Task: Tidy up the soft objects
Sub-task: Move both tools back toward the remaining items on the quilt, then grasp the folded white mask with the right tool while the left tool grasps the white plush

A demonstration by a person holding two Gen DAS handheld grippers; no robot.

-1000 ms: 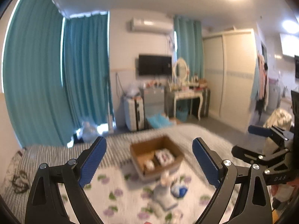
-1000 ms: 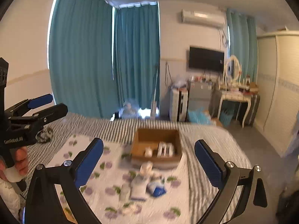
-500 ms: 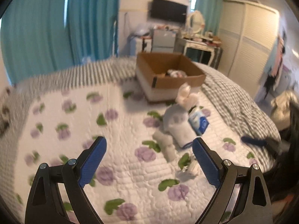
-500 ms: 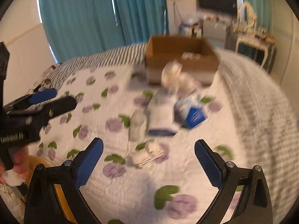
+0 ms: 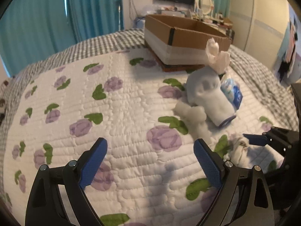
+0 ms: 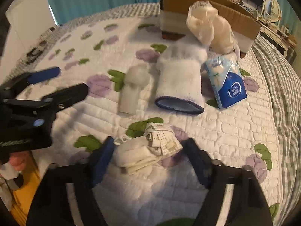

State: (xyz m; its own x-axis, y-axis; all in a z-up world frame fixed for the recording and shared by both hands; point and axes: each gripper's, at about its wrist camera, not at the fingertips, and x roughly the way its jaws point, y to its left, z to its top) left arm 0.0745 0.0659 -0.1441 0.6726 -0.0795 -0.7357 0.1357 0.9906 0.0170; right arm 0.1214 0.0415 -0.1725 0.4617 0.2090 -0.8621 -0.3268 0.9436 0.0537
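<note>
Quilted bed [image 6: 235,141]: right gripper [image 6: 148,150] closing around the cloth bundle [image 6: 146,150] before the box [image 6: 207,1], should pinch centrally; left gripper [image 5: 150,162] wide, empty.

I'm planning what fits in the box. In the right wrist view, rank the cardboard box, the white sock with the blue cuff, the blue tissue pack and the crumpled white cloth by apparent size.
1. cardboard box, though farthest
2. white sock with the blue cuff
3. blue tissue pack and crumpled white cloth: they look alike, and the cloth lies nearest the camera, so no ranking.

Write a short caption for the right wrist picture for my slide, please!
Right claw closing around a crumpled white cloth bundle on the flowered quilt.
</note>
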